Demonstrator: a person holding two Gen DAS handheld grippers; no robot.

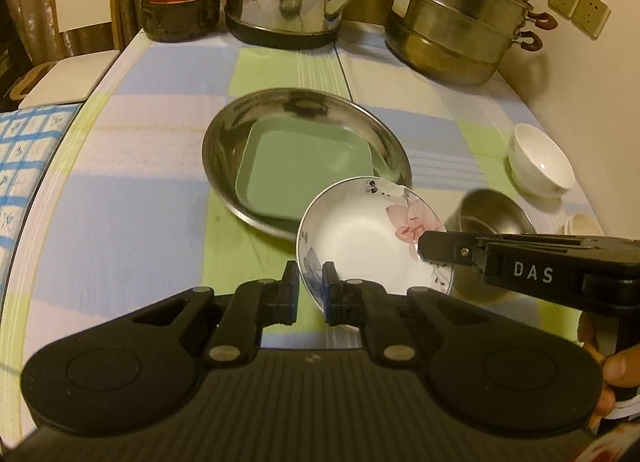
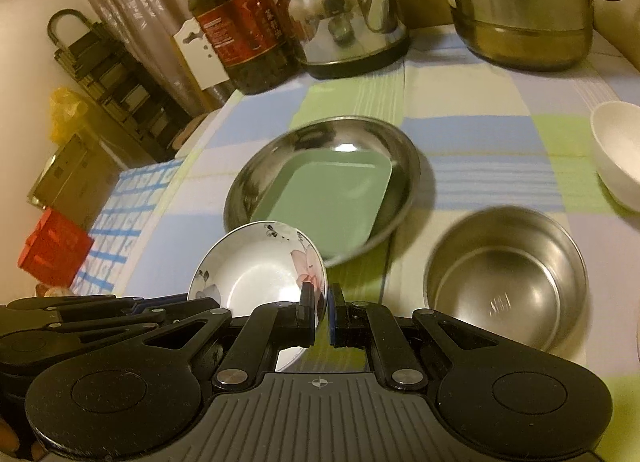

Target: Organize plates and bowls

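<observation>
Fingers of both grippers are pinched on opposite rims of the floral plate (image 1: pixel 372 246), nothing else between them.

Left gripper (image 1: pixel 310 294): pads clamp the plate's near-left rim, one pad inside the lip and one outside. Grip is at the edge, so the plate hangs forward of the fingertips, tilted.

Right gripper (image 2: pixel 320 312): same edge pinch on the plate's right rim, over the pink flower. Two-point hold probably because a thin glazed rim would pivot in a single pinch; the opposite grips stop that.

Ahead of the fingers, left to right:
- steel pan (image 2: pixel 248 182) directly beyond the plate, with the green square tray (image 2: pixel 332 198) lying inside it, corners against the pan wall. Looks like the stack being built, so the plate likely goes on top.
- steel bowl (image 2: pixel 506 278) just right of the right fingertips, upright on the checked tablecloth (image 1: pixel 160 198), clear of the pan.
- white bowl (image 1: pixel 540 162) further right, seemingly nested on another.

Far back: oil bottle (image 2: pixel 240 30), kettle (image 2: pixel 344 10), steamer pot (image 2: pixel 520 14).

Risk: the plate's far rim is close to the pan edge; it needs height before going over.
</observation>
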